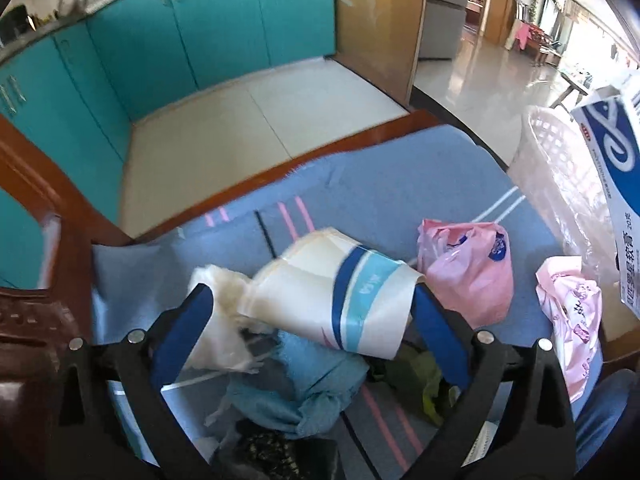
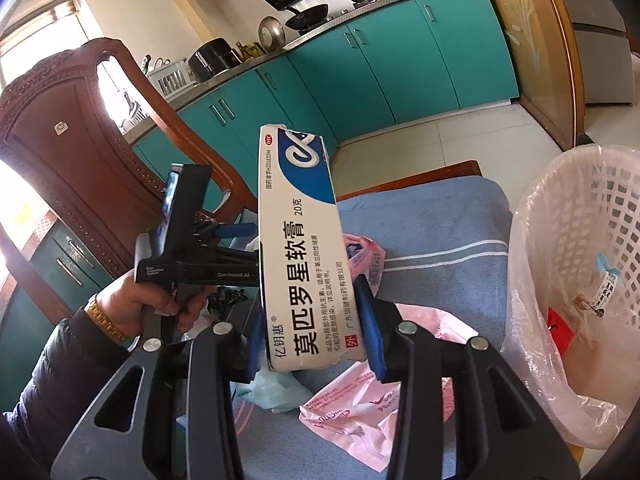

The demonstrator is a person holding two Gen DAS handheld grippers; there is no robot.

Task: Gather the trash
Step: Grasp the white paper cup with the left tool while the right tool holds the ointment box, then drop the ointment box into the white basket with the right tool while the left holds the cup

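My right gripper (image 2: 308, 300) is shut on a white and blue ointment box (image 2: 300, 248), held upright above the table; the box also shows at the right edge of the left wrist view (image 1: 616, 176). My left gripper (image 1: 312, 304) is shut on a crushed white paper cup with blue bands (image 1: 340, 292) and a wad of white tissue (image 1: 216, 304), just above the blue towel (image 1: 400, 184). Pink plastic bags (image 1: 468, 268) lie on the towel to the right. A white mesh trash basket with a clear liner (image 2: 580, 260) stands at the right.
A blue rag (image 1: 304, 384) and green scrap (image 1: 416, 380) lie under the left gripper. A carved wooden chair (image 2: 68, 140) stands at the left. Teal cabinets (image 1: 180, 40) and tiled floor lie beyond the table's wooden edge (image 1: 280, 160). The left gripper and hand (image 2: 160, 300) show in the right view.
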